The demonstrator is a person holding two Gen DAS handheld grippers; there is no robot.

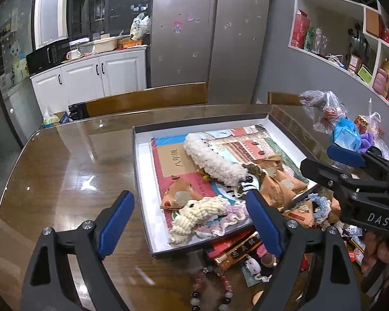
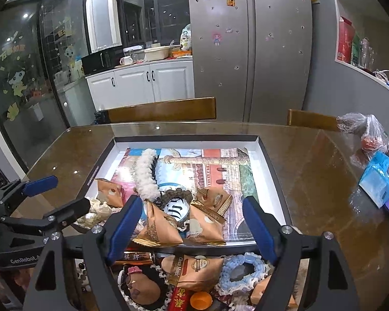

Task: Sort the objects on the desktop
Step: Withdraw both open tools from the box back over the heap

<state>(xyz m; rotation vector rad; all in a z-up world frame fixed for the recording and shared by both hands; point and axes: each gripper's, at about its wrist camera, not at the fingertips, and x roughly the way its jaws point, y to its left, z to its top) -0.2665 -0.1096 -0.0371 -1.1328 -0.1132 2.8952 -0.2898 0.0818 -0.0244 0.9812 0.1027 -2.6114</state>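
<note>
A shallow black-rimmed box (image 1: 142,186) (image 2: 272,176) lies on the glass-topped table. In it are a picture sheet, a white fluffy hair clip (image 1: 215,159) (image 2: 146,173), a cream knitted piece (image 1: 197,215), and several brown snack packets (image 2: 158,225). My left gripper (image 1: 189,223) is open and empty, over the box's near left corner. My right gripper (image 2: 192,228) is open and empty, above the box's near edge. More packets, a blue knitted ring (image 2: 240,269) and a bead bracelet (image 1: 212,290) lie in front of the box.
Plastic bags and a blue packet (image 2: 378,178) crowd the table's right side. Two wooden chair backs (image 2: 163,110) stand at the far edge. A fridge and white cabinets stand behind. The right gripper shows in the left wrist view (image 1: 350,171).
</note>
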